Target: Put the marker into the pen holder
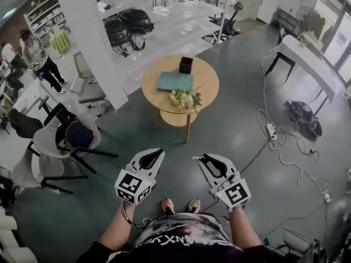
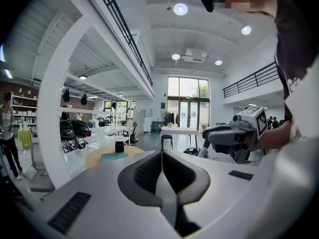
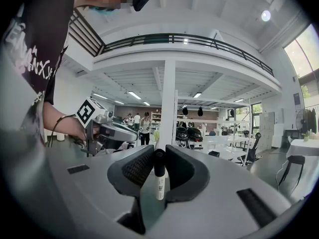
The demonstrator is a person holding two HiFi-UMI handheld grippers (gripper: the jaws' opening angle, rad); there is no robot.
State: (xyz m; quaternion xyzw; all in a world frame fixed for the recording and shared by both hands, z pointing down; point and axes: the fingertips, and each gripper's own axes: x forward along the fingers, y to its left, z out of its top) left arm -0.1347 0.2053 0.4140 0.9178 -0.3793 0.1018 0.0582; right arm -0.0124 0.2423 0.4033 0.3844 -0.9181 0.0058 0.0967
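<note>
Book [image 1: 175,81], flowers [image 1: 185,99] before pen holder [image 1: 186,64]

Open-plan office (mezzanine [image 3: 174,39] above); shelves [image 1: 41,10], chairs [image 1: 90,92].

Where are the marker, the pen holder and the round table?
marker [image 3: 159,173]: right gripper view, lower end of its black cap.
pen holder [image 1: 186,65]: head view, its dark front wall.
round table [image 1: 149,86]: head view, bare wood near its left rim.

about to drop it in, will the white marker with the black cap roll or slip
Probably stiff and light: the white marker sits straight, pinched in the right gripper. Its round, smooth-looking barrel would likely roll if it landed on the round wooden table.
</note>
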